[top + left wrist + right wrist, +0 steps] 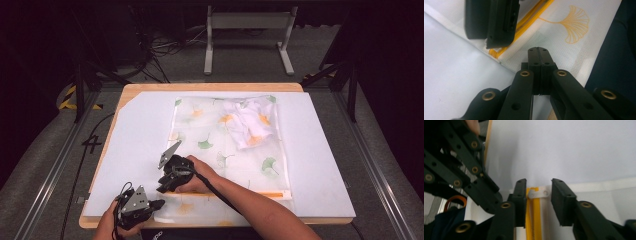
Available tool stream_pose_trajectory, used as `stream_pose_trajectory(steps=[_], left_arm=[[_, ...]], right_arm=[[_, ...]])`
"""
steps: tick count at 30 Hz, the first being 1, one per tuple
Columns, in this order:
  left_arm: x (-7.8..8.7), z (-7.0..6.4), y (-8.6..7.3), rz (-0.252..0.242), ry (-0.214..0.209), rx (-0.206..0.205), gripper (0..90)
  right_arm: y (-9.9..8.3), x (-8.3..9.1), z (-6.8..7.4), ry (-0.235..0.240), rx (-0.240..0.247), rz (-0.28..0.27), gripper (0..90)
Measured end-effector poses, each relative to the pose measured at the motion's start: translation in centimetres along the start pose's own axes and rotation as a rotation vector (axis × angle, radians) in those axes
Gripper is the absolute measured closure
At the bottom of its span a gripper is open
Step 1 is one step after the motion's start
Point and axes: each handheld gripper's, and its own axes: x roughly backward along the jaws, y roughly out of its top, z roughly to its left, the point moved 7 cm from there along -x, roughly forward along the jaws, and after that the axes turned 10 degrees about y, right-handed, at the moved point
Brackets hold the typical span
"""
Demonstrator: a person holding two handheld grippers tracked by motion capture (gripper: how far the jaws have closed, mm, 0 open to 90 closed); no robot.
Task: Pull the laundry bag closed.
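While the person's two hands enter from the bottom of the high view, the left gripper (152, 204) sits at the lower left of the frame, over the near corner of a translucent mesh bag (215, 145) printed with green and yellow leaves. The bag lies flat on a white sheet (135, 145) that covers a wooden table (200, 86). Inside the bag, toward the upper right of its area, a crumpled white garment (250, 124) with orange marks shows through the mesh. A yellow zipper (260, 194) runs along the bag's near edge. In the left gripper view, the left gripper (538, 53) has its jaws pressed together over the bag's white mesh corner; whether any fabric is caught between them cannot be told. The right gripper (499, 25) appears at the upper left of that frame, over the zipper (529, 21). In the right gripper view, the right gripper (538, 188) is spread, one jaw on each side of the zipper (534, 220), and the white zipper pull (538, 193) lies between the fingertips at the end of the yellow tape. The left gripper (461, 177) crosses the left of that frame.
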Motion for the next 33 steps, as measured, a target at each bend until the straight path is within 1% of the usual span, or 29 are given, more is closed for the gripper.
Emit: stream_pose_trajectory(steps=[1,2,3,4,6,7,8,9,10,11,13,15,16,18,21,22,23,24,25,26,27,28,30,32,33], left_arm=[[0.0,0.0,0.0,0.000,0.000,-0.001,90.0],[0.0,0.0,0.0,-0.001,0.000,0.000,90.0],[0.0,0.0,0.0,-0.002,-0.001,0.002,90.0],[0.0,0.0,0.0,-0.003,-0.001,0.004,90.0],[0.0,0.0,0.0,-0.003,-0.002,0.005,90.0],[0.0,0.0,0.0,-0.001,-0.003,0.006,90.0],[0.0,0.0,0.0,0.001,-0.003,0.006,90.0],[0.0,0.0,0.0,0.001,-0.003,0.006,90.0],[0.0,0.0,0.0,0.002,-0.003,0.005,90.0],[0.0,0.0,0.0,0.002,-0.002,0.005,90.0],[0.0,0.0,0.0,0.002,-0.002,0.004,90.0],[0.0,0.0,0.0,0.002,-0.003,0.006,90.0],[0.0,0.0,0.0,0.001,-0.002,0.006,90.0],[0.0,0.0,0.0,0.000,-0.003,0.008,90.0],[0.0,0.0,0.0,0.001,-0.004,0.005,90.0],[0.0,0.0,0.0,0.001,-0.005,0.005,90.0],[0.0,0.0,0.0,0.001,-0.005,0.004,90.0],[0.0,0.0,0.0,0.001,-0.005,0.004,90.0],[0.0,0.0,0.0,0.001,-0.005,0.005,90.0],[0.0,0.0,0.0,0.000,-0.005,0.005,90.0],[0.0,0.0,0.0,0.000,-0.006,0.005,90.0],[0.0,0.0,0.0,0.000,-0.005,0.005,90.0],[0.0,0.0,0.0,-0.002,-0.006,0.004,90.0],[0.0,0.0,0.0,-0.001,-0.005,0.004,90.0],[0.0,0.0,0.0,-0.001,-0.006,0.004,90.0]], right_arm=[[-0.2,-0.1,0.2,0.014,0.014,0.015,74.3],[-0.4,-0.1,0.2,0.014,0.031,0.026,77.5],[-0.5,0.0,0.2,0.016,0.022,0.027,79.5],[-0.5,0.1,0.1,0.027,0.023,0.020,84.3],[-0.5,0.4,0.2,0.034,0.031,0.015,90.0],[-0.6,0.4,0.2,0.020,0.029,0.015,90.0],[-0.7,0.4,0.3,0.021,0.027,0.016,90.0],[-0.7,0.4,0.3,0.024,0.033,0.019,90.0],[-0.8,0.3,0.5,0.028,0.019,0.021,90.0],[-0.9,0.2,0.5,0.033,0.023,0.020,90.0],[-0.9,0.2,0.7,0.052,0.019,0.006,90.0],[-0.9,0.3,0.7,0.054,0.007,0.002,88.6],[-1.0,0.3,0.7,0.052,0.010,0.000,87.1],[-1.0,0.6,0.3,0.016,0.016,0.004,80.5],[-0.6,1.2,-0.3,-0.015,0.011,-0.034,74.8],[-0.4,1.3,-0.4,-0.016,0.002,-0.043,71.4],[-0.2,1.3,-0.5,-0.015,-0.003,-0.049,65.8],[0.0,1.2,-0.6,-0.030,-0.008,-0.047,60.1],[0.1,1.0,-0.6,-0.030,-0.006,-0.050,60.7],[0.2,0.9,-0.6,-0.022,-0.009,-0.052,59.4],[0.4,0.6,-0.6,-0.020,-0.001,-0.054,56.7],[0.5,0.5,-0.7,-0.021,-0.009,-0.057,55.5],[0.8,0.0,-0.7,0.001,-0.027,-0.067,54.0],[0.9,-0.6,-1.0,-0.029,-0.030,-0.045,55.5],[0.9,-0.7,-1.0,-0.036,-0.046,-0.035,56.4]])
